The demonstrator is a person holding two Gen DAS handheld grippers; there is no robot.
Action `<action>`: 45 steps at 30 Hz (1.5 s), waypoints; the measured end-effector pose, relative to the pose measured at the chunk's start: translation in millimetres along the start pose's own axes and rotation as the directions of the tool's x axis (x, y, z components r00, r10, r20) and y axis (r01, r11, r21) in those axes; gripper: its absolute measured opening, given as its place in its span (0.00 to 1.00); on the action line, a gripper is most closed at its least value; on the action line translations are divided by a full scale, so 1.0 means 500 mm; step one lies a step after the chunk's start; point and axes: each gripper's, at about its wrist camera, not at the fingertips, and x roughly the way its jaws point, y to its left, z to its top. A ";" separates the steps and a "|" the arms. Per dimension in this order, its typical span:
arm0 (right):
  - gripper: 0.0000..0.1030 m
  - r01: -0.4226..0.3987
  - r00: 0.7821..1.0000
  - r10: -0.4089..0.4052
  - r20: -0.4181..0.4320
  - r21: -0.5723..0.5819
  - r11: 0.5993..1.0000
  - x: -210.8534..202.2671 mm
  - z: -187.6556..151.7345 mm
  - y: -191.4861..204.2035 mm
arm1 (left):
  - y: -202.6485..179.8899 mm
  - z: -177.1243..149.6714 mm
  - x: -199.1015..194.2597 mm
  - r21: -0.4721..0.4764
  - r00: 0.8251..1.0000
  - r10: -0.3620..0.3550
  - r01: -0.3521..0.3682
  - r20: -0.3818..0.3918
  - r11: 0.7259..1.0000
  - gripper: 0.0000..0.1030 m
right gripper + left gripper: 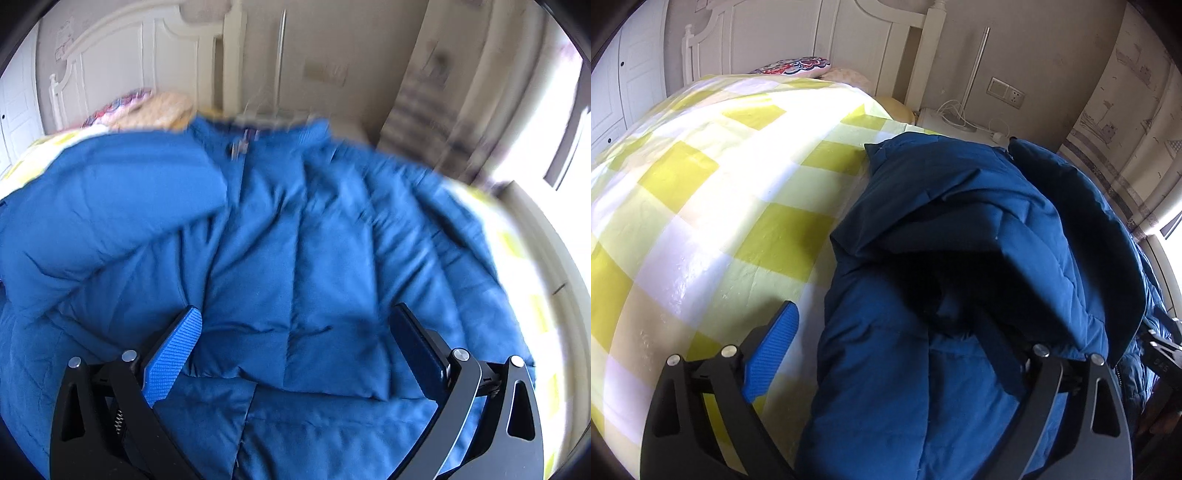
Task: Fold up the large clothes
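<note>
A large blue padded jacket (960, 206) lies bunched on the right side of a bed with a yellow and white checked sheet (701, 184). My left gripper (894, 321) stands open and wide at the jacket's near edge. Its left pad (772, 354) is over the sheet, clear of the cloth. A fold of the jacket hides its right finger. In the right wrist view the jacket (295, 221) lies spread front up, collar (255, 133) at the far end, and one sleeve (110, 192) is folded across its left side. My right gripper (297, 310) hovers open over the lower front, holding nothing.
A white headboard (775, 29) and a patterned pillow (798, 66) are at the far end of the bed. Beyond the jacket stands a white nightstand (960, 122) with cables, under a wall socket (1004, 90). A curtain (1126, 110) hangs at the right by a bright window.
</note>
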 end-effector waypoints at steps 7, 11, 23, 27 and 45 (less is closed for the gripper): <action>0.94 -0.015 0.966 0.069 0.248 -0.214 0.977 -0.144 0.038 0.139 | -0.004 0.005 0.002 0.002 1.000 -0.007 0.007 -0.001 1.000 0.93; 0.88 0.011 0.974 0.066 0.217 -0.335 0.942 -0.130 0.084 0.245 | -0.002 0.006 0.000 -0.004 1.000 -0.017 0.017 0.002 1.000 0.93; 0.23 -0.274 0.944 0.276 0.181 -0.037 0.961 -0.107 0.142 0.139 | 0.003 0.008 -0.001 -0.006 0.999 -0.034 0.034 0.006 0.999 0.94; 0.30 -0.438 0.897 0.364 0.250 0.389 0.811 -0.113 0.052 -0.109 | 0.003 0.009 0.001 -0.003 0.999 -0.038 0.038 0.005 0.999 0.95; 0.25 -0.385 0.894 0.288 0.343 0.259 0.886 -0.159 -0.015 -0.148 | 0.004 0.009 0.003 -0.004 0.999 -0.040 0.040 0.004 0.999 0.97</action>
